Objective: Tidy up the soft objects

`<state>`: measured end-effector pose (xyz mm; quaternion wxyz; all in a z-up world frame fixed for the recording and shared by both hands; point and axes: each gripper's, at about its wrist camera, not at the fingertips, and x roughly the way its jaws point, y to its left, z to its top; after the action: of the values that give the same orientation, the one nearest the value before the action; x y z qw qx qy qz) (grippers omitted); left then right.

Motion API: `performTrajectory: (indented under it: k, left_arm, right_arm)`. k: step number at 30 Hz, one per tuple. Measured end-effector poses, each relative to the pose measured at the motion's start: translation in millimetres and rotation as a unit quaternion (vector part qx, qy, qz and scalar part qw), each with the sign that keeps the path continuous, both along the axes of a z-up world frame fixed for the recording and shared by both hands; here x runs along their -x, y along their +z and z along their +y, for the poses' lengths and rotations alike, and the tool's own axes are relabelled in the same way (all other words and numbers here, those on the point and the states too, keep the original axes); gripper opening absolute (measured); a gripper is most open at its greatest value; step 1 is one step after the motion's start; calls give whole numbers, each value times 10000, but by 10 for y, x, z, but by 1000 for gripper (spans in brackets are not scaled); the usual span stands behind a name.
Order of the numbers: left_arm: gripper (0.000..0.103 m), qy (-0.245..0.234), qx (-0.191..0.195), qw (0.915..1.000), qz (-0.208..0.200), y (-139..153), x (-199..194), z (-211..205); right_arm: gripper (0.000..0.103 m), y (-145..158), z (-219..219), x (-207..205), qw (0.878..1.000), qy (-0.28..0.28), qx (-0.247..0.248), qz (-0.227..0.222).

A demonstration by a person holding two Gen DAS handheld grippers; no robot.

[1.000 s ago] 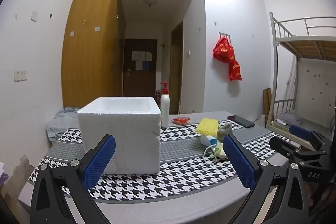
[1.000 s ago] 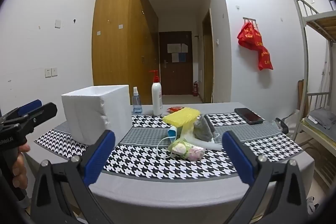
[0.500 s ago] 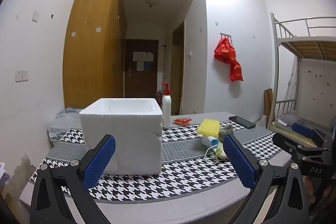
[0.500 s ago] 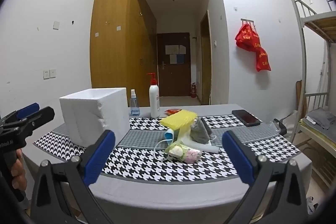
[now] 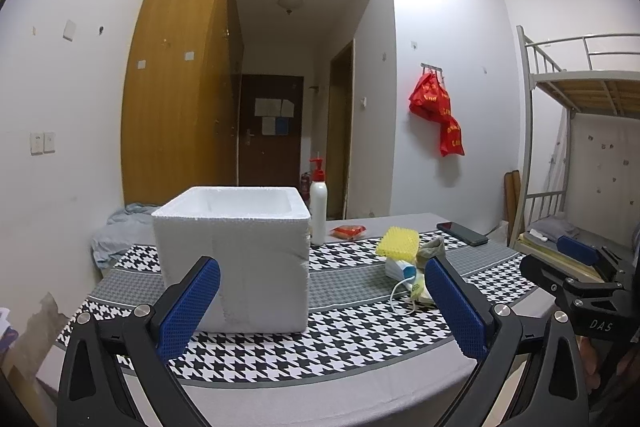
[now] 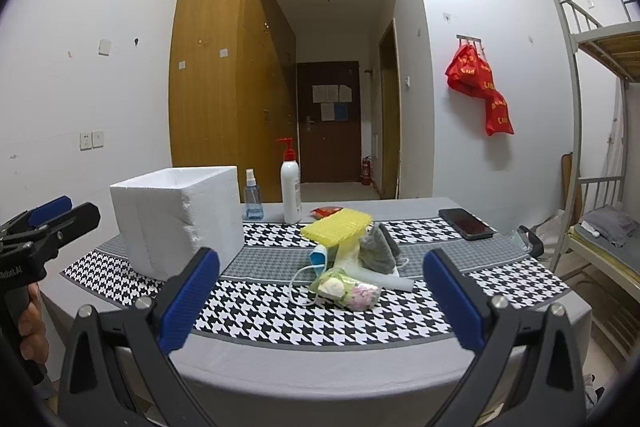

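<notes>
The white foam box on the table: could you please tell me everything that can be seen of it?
The white foam box looks like thick-walled polystyrene, roughly cubic, open-topped with no lid, its inside hidden from here. Its near right edge is chipped and rough. It stands upright on the houndstooth table runner, left of the pile of soft items, apart from it. A white pump bottle stands behind it. Neither gripper touches it.
</notes>
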<state>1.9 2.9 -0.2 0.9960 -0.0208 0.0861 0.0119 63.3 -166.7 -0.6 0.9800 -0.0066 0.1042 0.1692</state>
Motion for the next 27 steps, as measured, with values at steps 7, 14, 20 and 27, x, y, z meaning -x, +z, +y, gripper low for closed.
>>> performTrajectory:
  k: [7,14,20,27]
  left_arm:
    - [102,-47,-12,10000,2,5,7,-10]
    - [102,-150,-8,9999,44,-5,14,-26]
    - [102,-116,-8,9999,40,0,13,-32]
    - [102,-148,-23,9999,77,-2,16,-37]
  right_arm:
    - [103,-9,-2,-3,10000,-8,7,6]
    - [103,-23,12,-20,10000,-15,22,31]
    - [103,-18,15,-23,10000,-9,34,35]
    - [103,-10,20,-21,10000,-23,31,37]
